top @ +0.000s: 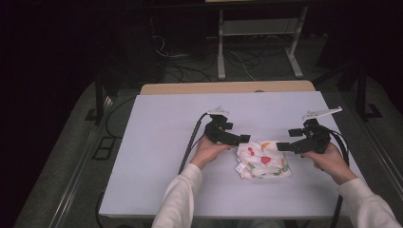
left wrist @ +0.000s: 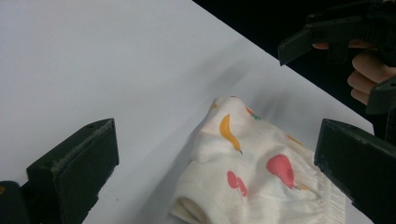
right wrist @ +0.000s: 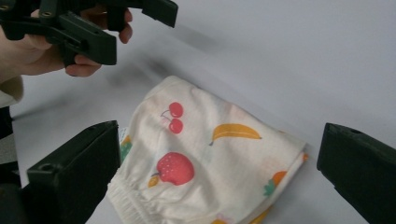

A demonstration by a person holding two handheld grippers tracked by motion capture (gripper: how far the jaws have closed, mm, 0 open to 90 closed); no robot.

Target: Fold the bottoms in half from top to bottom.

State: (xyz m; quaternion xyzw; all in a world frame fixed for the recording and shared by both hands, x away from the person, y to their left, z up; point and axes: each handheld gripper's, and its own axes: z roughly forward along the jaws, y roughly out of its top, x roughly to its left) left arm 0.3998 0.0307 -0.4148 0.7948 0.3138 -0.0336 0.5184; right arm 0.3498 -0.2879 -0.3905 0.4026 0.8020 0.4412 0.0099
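A folded white cloth (top: 263,160) printed with cherries, a banana and a strawberry lies flat on the white table (top: 157,142), right of the middle. My left gripper (top: 237,136) hovers at the cloth's far left corner, jaws wide apart and off the fabric. On the other side, my right gripper (top: 287,139) stands open just beyond the cloth's right edge. In the left gripper view the cloth (left wrist: 252,172) lies beneath my left gripper (left wrist: 219,179), with the right gripper (left wrist: 336,46) farther off. In the right gripper view, the cloth (right wrist: 205,158) lies under my right gripper (right wrist: 217,177).
A wooden tabletop edge (top: 228,87) shows behind the white surface. Beyond it a white metal stand (top: 259,42) and loose cables (top: 190,71) sit on the dark floor. A black cable (top: 190,142) trails from the left gripper across the table.
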